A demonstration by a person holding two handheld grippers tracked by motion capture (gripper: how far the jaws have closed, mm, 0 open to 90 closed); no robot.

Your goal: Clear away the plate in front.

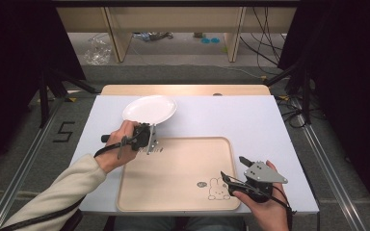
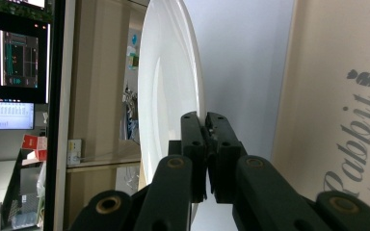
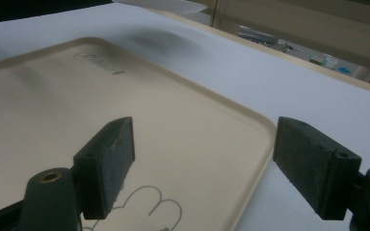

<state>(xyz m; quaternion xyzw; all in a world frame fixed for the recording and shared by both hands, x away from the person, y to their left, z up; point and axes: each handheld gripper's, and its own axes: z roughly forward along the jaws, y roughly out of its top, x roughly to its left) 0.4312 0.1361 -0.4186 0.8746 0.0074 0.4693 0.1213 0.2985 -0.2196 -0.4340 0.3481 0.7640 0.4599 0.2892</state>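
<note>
Fingers (image 2: 192, 144) of the left gripper (image 2: 206, 126) pinch a plain, glossy white plate's (image 2: 168, 82) rim

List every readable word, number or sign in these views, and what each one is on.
"Rabbit": script lettering on the beige tray, with a small leaf-like mark beside it.
"5": black mark on the floor left of the table.
Monitor text in the left gripper view: too small to read.
Small round mark by the rabbit drawing on the tray: unreadable.

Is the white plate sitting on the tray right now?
No, the plate is held by its rim in the left claw, beyond the tray.
</note>
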